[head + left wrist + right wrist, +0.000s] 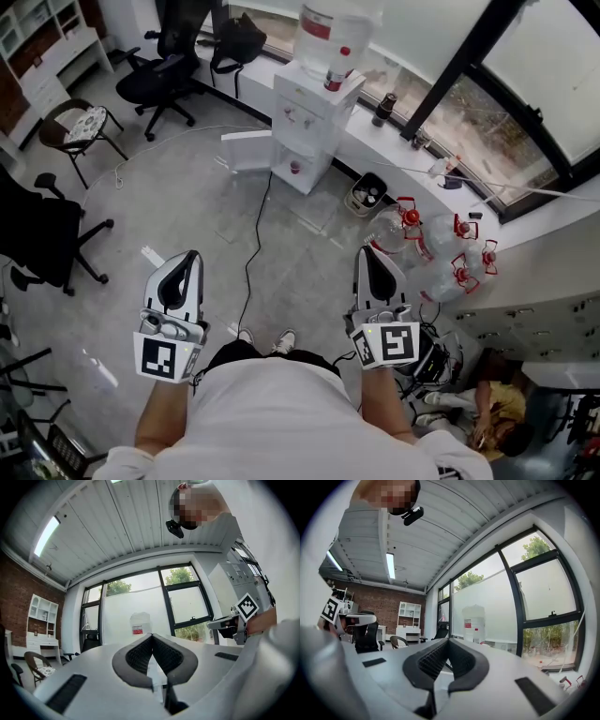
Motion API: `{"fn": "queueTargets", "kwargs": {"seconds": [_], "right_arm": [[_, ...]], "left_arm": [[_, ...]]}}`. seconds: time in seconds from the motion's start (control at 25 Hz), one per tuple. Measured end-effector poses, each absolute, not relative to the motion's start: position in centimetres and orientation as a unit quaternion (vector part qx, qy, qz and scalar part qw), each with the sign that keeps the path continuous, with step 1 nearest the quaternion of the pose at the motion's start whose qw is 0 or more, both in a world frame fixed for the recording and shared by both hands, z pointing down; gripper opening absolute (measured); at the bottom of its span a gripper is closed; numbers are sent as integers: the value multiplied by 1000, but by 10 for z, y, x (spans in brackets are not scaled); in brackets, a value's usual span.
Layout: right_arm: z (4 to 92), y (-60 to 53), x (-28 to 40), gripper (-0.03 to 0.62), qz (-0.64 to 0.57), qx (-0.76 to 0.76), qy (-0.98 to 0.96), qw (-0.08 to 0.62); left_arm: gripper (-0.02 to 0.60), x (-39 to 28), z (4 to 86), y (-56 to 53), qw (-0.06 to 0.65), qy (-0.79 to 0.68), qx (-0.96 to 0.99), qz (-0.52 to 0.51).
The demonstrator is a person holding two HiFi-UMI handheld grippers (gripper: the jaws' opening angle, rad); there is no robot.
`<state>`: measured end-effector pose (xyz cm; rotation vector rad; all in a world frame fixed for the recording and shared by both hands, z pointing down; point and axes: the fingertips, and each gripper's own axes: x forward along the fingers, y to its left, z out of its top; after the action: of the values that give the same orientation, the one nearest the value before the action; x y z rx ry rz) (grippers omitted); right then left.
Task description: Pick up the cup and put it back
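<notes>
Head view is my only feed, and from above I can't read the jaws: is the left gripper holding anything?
Observer: No. In its own view the left gripper has its jaws together, with nothing between them.
Operator: And the right?
Observer: The right gripper is shut and empty too.
Operator: Any cup ahead of them?
Observer: None shows in either gripper view; only the water bottle stands beyond the jaws.
</notes>
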<state>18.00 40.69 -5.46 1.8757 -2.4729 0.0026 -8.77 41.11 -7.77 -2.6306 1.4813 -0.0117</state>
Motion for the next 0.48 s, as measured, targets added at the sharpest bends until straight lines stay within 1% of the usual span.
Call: {"fn": "queueTargets", "kwargs": {"seconds": [0.2, 0.48], "right_arm": [[-37, 401, 203, 20, 21, 607, -794, 7], [-23, 380, 207, 20, 43, 602, -797, -2]], "left_arm": [[23, -69, -75, 413, 67, 491, -868, -17], [23, -64, -78, 390, 74, 491, -868, -19]]}}
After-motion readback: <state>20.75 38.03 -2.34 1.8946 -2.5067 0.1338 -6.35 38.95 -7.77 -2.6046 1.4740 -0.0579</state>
